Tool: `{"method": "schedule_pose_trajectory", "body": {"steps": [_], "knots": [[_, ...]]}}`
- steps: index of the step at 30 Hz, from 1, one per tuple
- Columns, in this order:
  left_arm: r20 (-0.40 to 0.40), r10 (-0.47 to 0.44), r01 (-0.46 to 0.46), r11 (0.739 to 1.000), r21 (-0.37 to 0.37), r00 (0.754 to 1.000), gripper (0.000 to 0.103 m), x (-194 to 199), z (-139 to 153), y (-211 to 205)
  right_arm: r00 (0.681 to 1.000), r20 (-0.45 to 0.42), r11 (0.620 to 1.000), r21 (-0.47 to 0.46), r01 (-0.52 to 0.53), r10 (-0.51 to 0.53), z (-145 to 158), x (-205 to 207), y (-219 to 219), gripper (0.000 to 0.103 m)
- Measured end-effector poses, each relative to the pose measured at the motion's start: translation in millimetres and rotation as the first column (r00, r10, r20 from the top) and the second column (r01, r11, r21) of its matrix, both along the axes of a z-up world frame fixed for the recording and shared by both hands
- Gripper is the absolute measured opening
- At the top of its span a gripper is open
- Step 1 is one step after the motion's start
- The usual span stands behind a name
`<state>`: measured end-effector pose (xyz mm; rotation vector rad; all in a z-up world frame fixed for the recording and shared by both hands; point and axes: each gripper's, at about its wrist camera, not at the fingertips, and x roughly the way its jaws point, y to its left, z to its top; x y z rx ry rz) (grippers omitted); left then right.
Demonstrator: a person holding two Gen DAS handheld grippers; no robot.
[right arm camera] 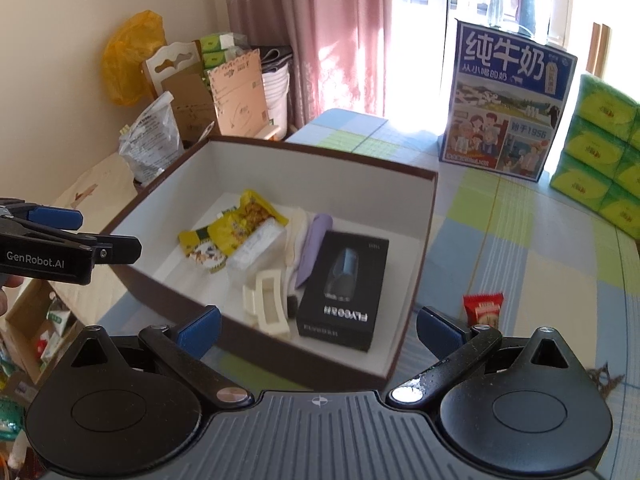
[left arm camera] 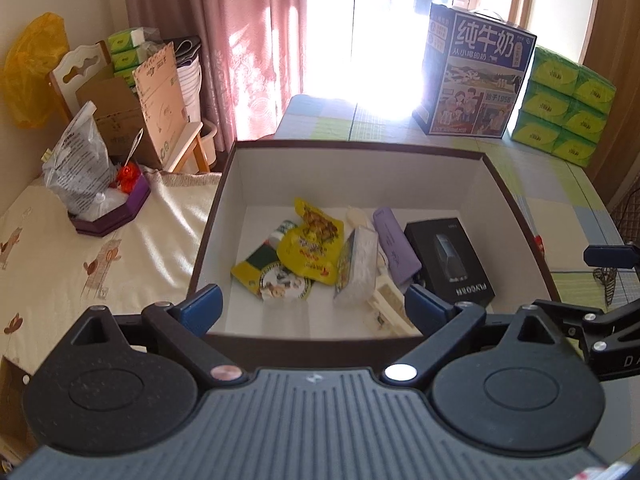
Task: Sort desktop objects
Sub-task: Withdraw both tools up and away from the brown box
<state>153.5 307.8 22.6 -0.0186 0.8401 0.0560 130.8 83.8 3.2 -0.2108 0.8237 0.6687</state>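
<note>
Nearest in the left wrist view, the left gripper (left arm camera: 312, 308) is seen with its blue-padded fingers (left arm camera: 202, 306) spread wide over the near wall of the brown box (left arm camera: 304, 350), and nothing is held between them. In the right wrist view, the right gripper (right arm camera: 318, 326) is likewise seen wide apart and empty, its jaws straddling the near corner of the box (right arm camera: 320, 372).

Just beside the right gripper's right finger, outside the box, a small red snack packet (right arm camera: 482, 310) is seen lying on the checked tablecloth (right arm camera: 520, 280).

Inside the box, on its white floor, the sorted things are gathered. Closest to the near wall, a cream hair clip (right arm camera: 268, 310) and a black FLYCO box (right arm camera: 344, 290) are found side by side. Next to the black box, a purple pouch (right arm camera: 314, 250) is laid lengthwise, with a clear tissue pack (right arm camera: 256, 250) on its other side. Further left, yellow snack packets (right arm camera: 236, 228) are piled against one another.

At the left edge of the right wrist view, the left gripper (right arm camera: 86, 236) is seen from the side, beside the box.

Beyond the box, a blue milk carton (right arm camera: 508, 108) is stood on the table, with stacked green tissue packs (right arm camera: 604, 152) beside it. Behind, pink curtains (right arm camera: 332, 32) are hung before a bright window.
</note>
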Motion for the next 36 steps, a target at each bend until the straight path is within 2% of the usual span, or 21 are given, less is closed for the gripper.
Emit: {"method": "schedule_pose_trajectory", "body": {"steps": [24,36], "knots": [[-0.068,0.036,-0.036,0.999,-0.002,0.997,0.096,-50.8,-15.8,-39.3,0.995,-0.069,0.998,-0.011,-0.066,0.066,-14.6,-33.6,-38.1,0.101],[-0.137,0.007,-0.008,1.000,-0.007,0.991,0.096,-69.1,-36.3,-87.3,0.993,-0.114,0.999,-0.033,-0.025,0.021,-29.6,-40.9,-91.1,0.101]]}}
